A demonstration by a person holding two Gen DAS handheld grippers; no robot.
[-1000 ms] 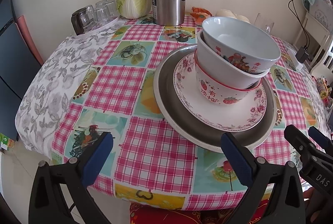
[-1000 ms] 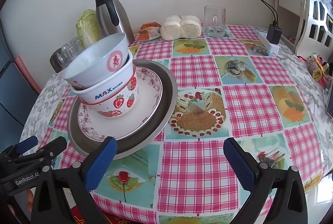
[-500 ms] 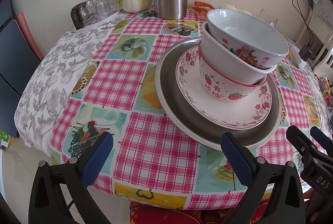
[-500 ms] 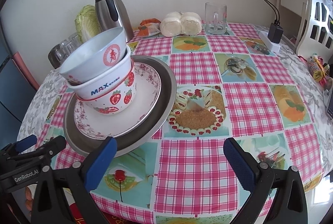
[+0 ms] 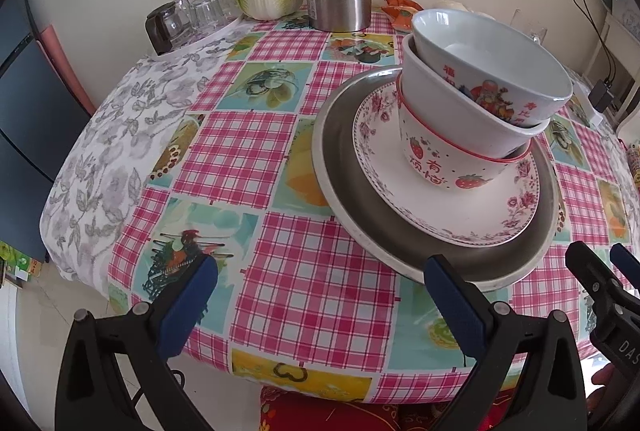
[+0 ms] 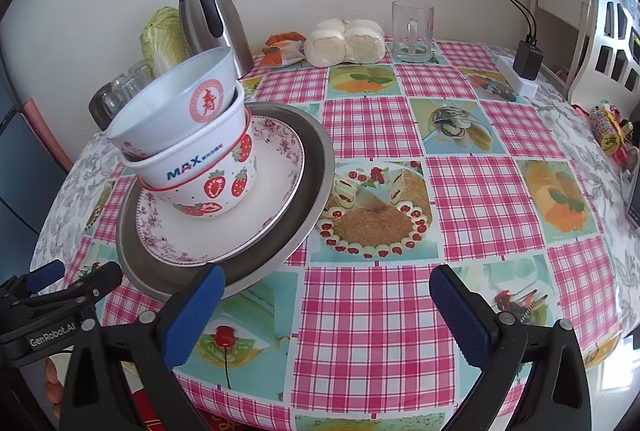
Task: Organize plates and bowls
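Left hand-held gripper (image 5: 320, 291): jaws wide, empty, low at the counter (image 5: 248, 151) edge.
Stack: three nested bowls (image 5: 472, 111) on a floral plate (image 5: 460, 207) on a metal tray (image 5: 340, 167), middle of counter.
Right hand-held gripper (image 6: 326, 297): jaws wide, empty, beside the tray's rim.

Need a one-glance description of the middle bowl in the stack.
On the round checked table, find the wide grey metal plate carrying a floral plate and three nested bowls. Take the plain white bowl with blue "MAX" lettering, sandwiched between the strawberry-printed bowl and the red-medallion top bowl.
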